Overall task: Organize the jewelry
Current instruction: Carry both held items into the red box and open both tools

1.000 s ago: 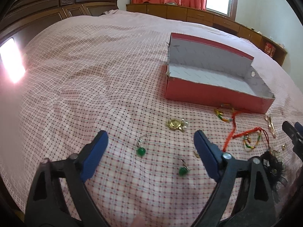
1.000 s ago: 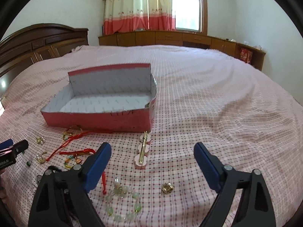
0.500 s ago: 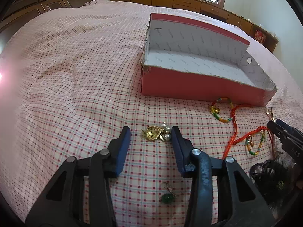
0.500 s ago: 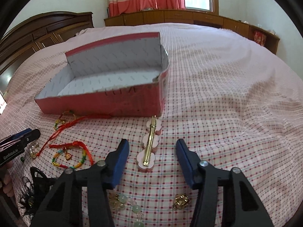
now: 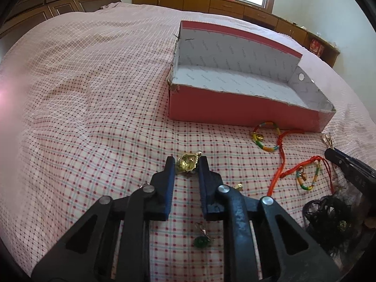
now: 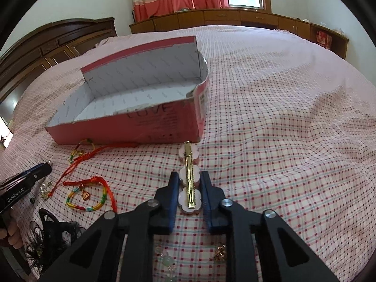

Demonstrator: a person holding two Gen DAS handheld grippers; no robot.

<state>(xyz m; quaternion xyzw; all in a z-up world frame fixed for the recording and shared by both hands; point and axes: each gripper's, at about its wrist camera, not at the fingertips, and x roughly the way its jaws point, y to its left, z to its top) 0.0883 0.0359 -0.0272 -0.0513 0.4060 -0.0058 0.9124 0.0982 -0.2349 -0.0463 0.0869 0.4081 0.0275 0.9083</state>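
Note:
An open red box with a white inside sits on the checked bedspread; it also shows in the right wrist view. My left gripper is shut on a gold brooch lying on the bed. My right gripper is shut on a pink flower hair clip with a gold bar, which lies pointing toward the box. Loose jewelry lies between them: a rainbow bracelet, a red cord bracelet, a green earring.
A black feathered hair piece lies at the near left of the right wrist view. A bead bracelet and a small gold piece lie under my right gripper. A dark wooden headboard and cabinets stand behind the bed.
Both grippers moved forward and down and closed: the left around the gold brooch, the right around the pink hair clip. Both were wide open a second ago.

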